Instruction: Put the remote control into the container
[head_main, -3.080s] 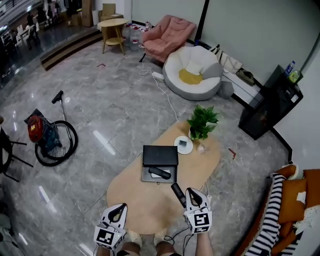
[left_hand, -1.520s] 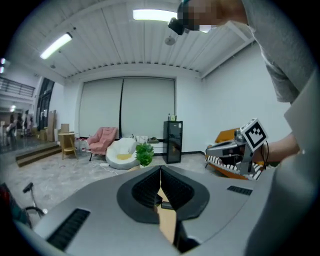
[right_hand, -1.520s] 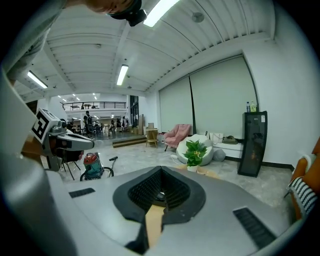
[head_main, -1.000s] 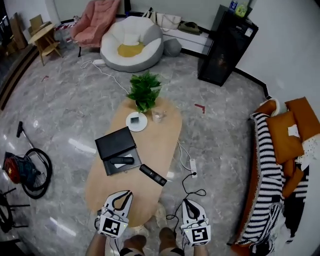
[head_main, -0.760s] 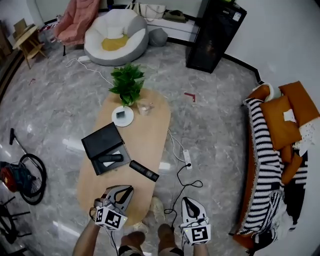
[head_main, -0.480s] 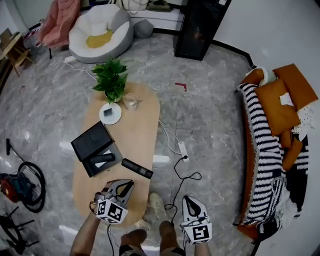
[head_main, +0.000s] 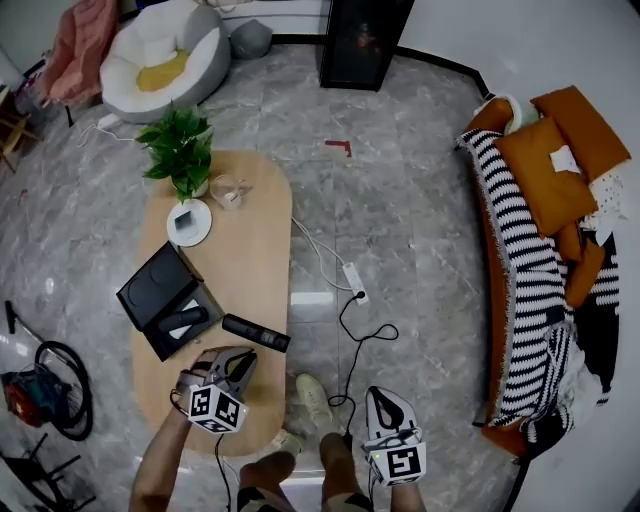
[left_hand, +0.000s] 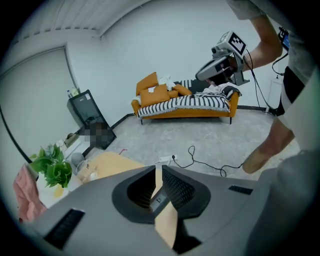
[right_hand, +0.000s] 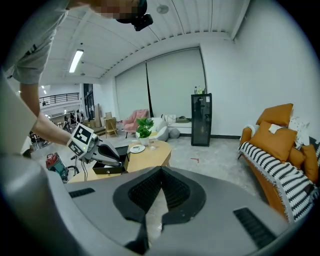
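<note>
The remote control (head_main: 255, 333) lies flat on the wooden surface (head_main: 250, 230), just beside the open black container (head_main: 152, 288) and outside it, at its right in the head view, while a second remote (head_main: 186, 320) rests inside the container. The left tongs (head_main: 238, 362) hover over the near end of the surface, closed to a thin slit with nothing in them, tips near the remote control but apart from it. The right tongs (head_main: 381, 400), likewise closed and empty, hang over the floor, well apart from the surface
</note>
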